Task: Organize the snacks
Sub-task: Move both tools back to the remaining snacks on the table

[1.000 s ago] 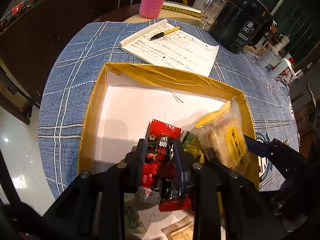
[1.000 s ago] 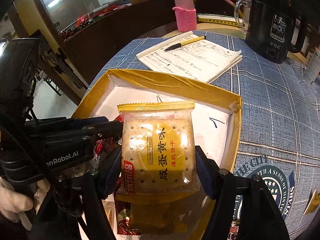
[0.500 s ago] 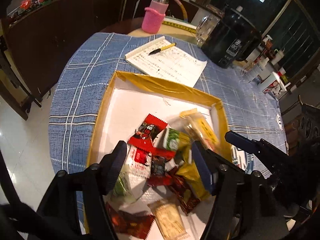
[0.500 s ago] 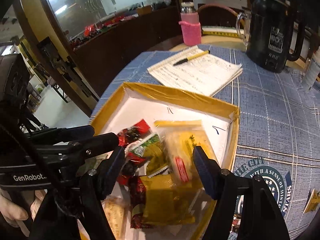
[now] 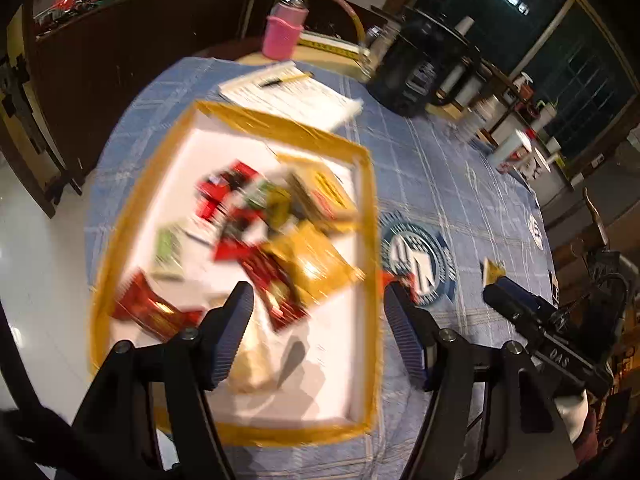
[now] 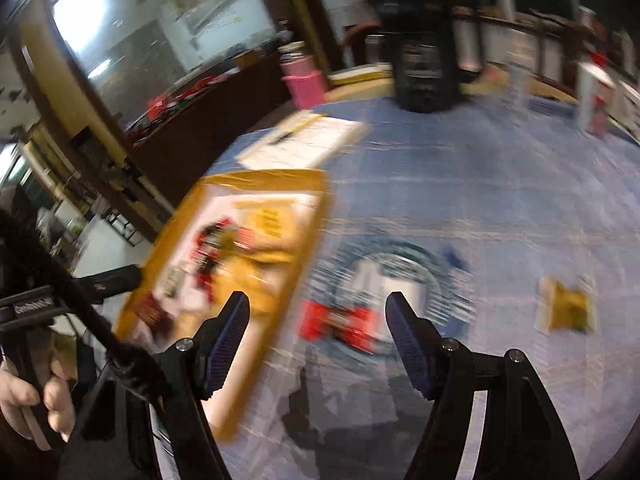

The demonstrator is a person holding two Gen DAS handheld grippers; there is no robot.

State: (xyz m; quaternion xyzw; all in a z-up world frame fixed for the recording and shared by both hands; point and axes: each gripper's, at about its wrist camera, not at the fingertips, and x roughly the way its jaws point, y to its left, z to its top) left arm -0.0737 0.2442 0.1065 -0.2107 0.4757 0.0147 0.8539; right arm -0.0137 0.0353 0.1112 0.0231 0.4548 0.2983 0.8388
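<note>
Most of the snacks lay heaped in the yellow-rimmed tray (image 5: 370,216) on the blue checked tabletop (image 6: 480,200): red wrappers, a green packet and a large yellow biscuit pack (image 5: 316,258) among them, all smeared by motion blur. Two pieces sat outside it on the cloth: a red-wrapped candy (image 6: 340,322) just beside the tray's right rim, over the round printed emblem (image 6: 396,276), and a small yellow packet (image 6: 568,308) well apart to the right. The right gripper (image 6: 316,336) stood wide with nothing between its jaws, the red candy lying just ahead of them. The left gripper (image 5: 320,332) was likewise wide and empty, poised above the tray's near right part. Judged from this, the step in hand was the reach for the strays after a drop into the tray. The next move would call for the right gripper to come down over the red candy, close on the flat wrapper without sliding it along the cloth, and carry it over the rim; the yellow packet would remain. A notebook with pen (image 5: 288,94), a pink-sleeved bottle (image 5: 285,34) and a black kettle (image 5: 420,76) stood beyond.
</note>
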